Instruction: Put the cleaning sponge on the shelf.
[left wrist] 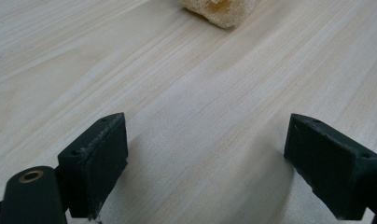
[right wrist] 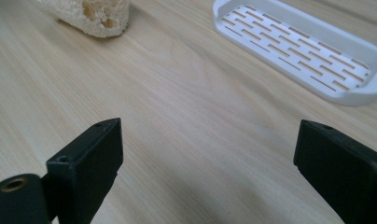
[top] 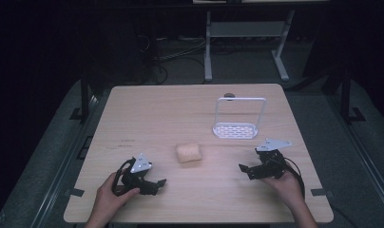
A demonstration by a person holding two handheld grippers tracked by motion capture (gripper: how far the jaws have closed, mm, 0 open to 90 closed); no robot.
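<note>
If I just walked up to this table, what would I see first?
You would spot the pale sponge lying alone in the middle of the table. Just behind it, to the right, stands a white slotted tray with a tall loop handle. Nearer the front edge, a left gripper and a right gripper, each held in a hand, sit on either side of the sponge with their jaws open, touching nothing.

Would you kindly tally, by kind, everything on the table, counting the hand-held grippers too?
Sponge, pale yellow: 1
White slotted rack with tall handle: 1
Hand-held grippers, black, both open: 2 (left hand-held gripper, right hand-held gripper)
Total: 4
</note>
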